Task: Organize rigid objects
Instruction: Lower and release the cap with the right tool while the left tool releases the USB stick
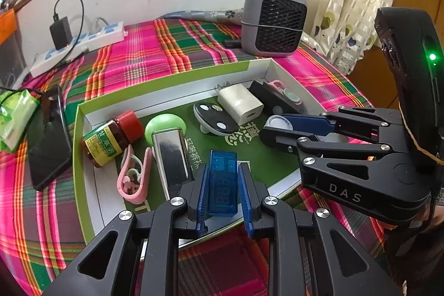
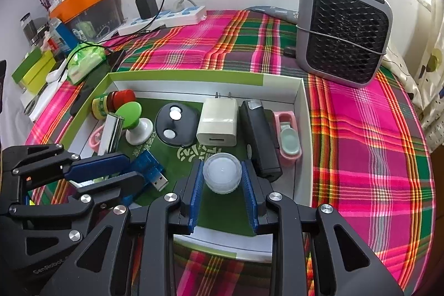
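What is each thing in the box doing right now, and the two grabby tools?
Left tool: shut on the blue USB tester.
Right tool: shut on the round white case.
Medicine bottle: lying on its side, red cap on.
White charger: lying flat, prongs towards the wall.
Green box: open, no lid.
Power strip: black adapter plugged in.

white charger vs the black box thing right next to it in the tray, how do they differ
The white charger is a pale, squat block with two metal prongs pointing at the tray's back wall. The black box is dark, longer and narrower, with no prongs visible. The charger shows a USB port on its near face; the black box's near end shows none clearly. Both lie flat on the tray's green floor, side by side, held by neither gripper.
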A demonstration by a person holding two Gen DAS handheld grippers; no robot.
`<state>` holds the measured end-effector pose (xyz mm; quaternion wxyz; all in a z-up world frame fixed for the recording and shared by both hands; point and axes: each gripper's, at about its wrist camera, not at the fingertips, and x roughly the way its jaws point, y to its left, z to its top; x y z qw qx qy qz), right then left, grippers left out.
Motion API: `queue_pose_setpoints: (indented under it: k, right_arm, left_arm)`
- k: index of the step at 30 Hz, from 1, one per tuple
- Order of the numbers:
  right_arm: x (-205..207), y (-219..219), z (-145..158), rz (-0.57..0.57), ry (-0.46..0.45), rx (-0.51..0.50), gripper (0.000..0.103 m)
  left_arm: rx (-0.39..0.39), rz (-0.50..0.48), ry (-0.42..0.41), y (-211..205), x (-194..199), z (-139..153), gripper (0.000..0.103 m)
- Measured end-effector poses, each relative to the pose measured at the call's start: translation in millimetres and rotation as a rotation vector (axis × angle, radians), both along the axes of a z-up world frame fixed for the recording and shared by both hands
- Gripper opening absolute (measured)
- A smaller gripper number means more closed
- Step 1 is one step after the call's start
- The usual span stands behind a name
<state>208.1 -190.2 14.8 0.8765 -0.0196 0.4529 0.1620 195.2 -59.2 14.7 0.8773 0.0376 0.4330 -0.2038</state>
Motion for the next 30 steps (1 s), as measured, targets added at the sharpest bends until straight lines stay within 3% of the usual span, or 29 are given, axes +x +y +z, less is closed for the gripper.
queue_pose_setpoints:
  k: [17, 22, 30]
  right_arm:
    - [0.2, -1.2, -1.0, -0.016, 0.009, 0.002, 0.029]
    - [-1.6, -1.5, -0.4, -0.015, 0.009, 0.007, 0.037]
    - [-8.1, -5.1, 4.5, -0.034, -0.004, 0.012, 0.038]
  left_arm:
    - [0.021, -0.007, -0.006, -2.8, -2.8, 1.2, 0.022]
    - [0.021, 0.000, -0.009, -1.7, -4.7, 2.9, 0.029]
    - [0.019, 0.010, -0.017, 0.8, -10.4, 7.9, 0.029]
